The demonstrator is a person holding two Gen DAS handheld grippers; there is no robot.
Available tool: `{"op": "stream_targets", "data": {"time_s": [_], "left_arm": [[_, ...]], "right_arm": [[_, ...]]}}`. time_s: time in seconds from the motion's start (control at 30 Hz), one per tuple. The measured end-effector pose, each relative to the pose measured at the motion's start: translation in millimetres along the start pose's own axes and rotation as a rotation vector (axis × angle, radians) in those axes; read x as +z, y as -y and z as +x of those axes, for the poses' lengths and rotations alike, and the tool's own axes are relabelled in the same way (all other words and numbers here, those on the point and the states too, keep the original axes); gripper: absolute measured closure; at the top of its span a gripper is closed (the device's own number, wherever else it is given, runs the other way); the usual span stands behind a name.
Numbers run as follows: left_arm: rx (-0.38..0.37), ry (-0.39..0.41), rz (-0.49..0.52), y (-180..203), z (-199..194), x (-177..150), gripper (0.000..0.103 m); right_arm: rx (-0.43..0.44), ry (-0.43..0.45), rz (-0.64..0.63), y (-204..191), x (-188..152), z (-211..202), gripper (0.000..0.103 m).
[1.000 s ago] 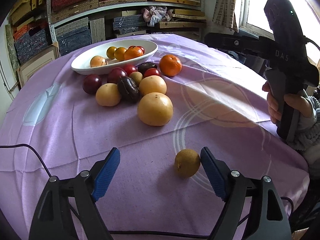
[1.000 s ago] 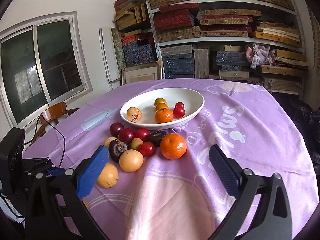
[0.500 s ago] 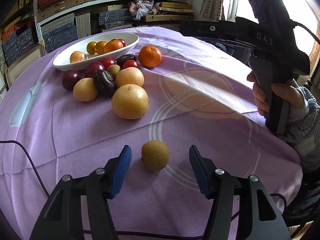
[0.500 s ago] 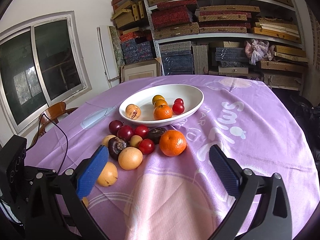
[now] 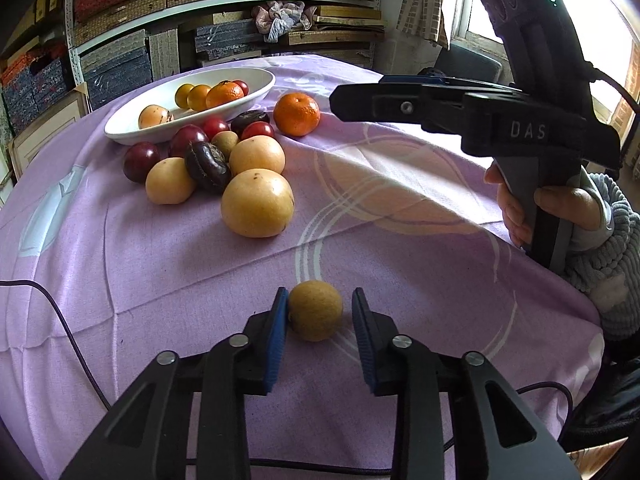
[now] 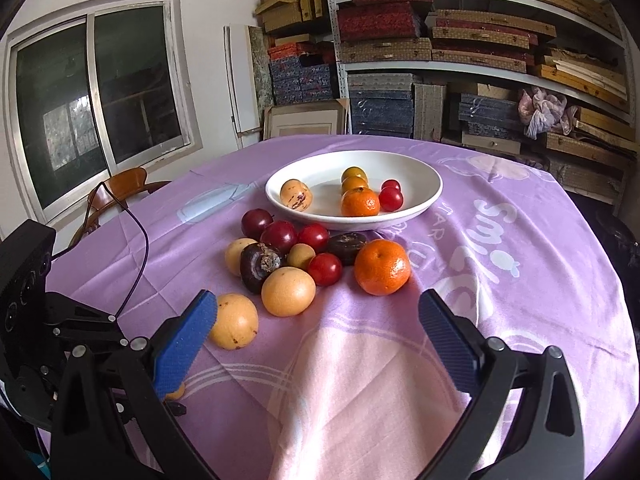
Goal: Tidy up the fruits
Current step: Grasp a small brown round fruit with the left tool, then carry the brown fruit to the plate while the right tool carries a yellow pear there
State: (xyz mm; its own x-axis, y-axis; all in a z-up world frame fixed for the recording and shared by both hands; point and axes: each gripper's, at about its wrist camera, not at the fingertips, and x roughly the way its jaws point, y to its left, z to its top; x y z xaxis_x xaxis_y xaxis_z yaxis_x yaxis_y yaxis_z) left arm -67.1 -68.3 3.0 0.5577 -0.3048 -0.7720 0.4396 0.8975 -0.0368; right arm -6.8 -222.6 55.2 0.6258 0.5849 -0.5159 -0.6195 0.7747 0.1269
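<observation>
A small brown round fruit [image 5: 315, 310] lies on the purple cloth between the blue pads of my left gripper [image 5: 320, 312]. The jaws are closing: the left pad touches the fruit and a narrow gap remains at the right pad. My right gripper [image 6: 318, 320] hangs wide open above the cloth with nothing between its fingers; from the left wrist it shows side-on [image 5: 360, 98] in a hand. A white bowl [image 6: 432, 196] holds a mandarin [image 6: 360, 202], yellow and red small fruits and a spotted one. Several loose fruits lie before it, among them an orange [image 6: 382, 267] and a large yellow fruit [image 5: 257, 203].
The table's rounded edge drops away near my left gripper. A thin cable [image 5: 60, 312] runs over the cloth at left. Shelves [image 6: 460, 40] stacked with boxes stand behind the table, and a wooden chair [image 6: 120, 188] sits by the window. A sleeve [image 5: 608, 248] is at right.
The left gripper's jaws have narrowed from wide apart to closely framing the brown fruit, which now sits centred between them. The right gripper has stayed open and barely moved.
</observation>
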Motion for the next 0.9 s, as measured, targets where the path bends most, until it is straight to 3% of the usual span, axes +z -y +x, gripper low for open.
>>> {"op": "stream_targets", "data": {"time_s": [0.17,0.37,0.43,0.5,0.6,0.73,0.9], "left_arm": [[0.001,0.008,-0.014,-4.6,-4.9,-3.7,0.077],[0.077,0.03,-0.073,-34.7,-12.2,-4.4,0.077],[0.11,0.032,-0.097,-48.4,-12.6,-2.1,0.077],[0.124,0.031,-0.118,-58.2,-13.5,0.2,0.077],[0.137,0.039,-0.15,-70.7,-13.3,3.3,0.077],[0.122,0.044,-0.172,-75.1,-16.0,2.2,0.077],[0.114,0.03,-0.175,-77.5,-13.8,2.0,0.077]], "right_arm": [[0.016,-0.017,-0.019,-5.2,-2.0,3.0,0.004],[0.064,-0.063,-0.073,-24.9,-3.7,13.0,0.007],[0.077,-0.119,-0.113,-38.3,-5.2,24.6,0.02],[0.089,-0.173,-0.14,-49.6,-7.0,36.4,0.027],[0.083,-0.228,-0.166,-61.2,-8.0,51.7,0.03],[0.087,-0.282,-0.163,-67.1,-6.8,67.3,0.047],[0.084,-0.317,-0.163,-67.1,-7.7,80.2,0.05]]}}
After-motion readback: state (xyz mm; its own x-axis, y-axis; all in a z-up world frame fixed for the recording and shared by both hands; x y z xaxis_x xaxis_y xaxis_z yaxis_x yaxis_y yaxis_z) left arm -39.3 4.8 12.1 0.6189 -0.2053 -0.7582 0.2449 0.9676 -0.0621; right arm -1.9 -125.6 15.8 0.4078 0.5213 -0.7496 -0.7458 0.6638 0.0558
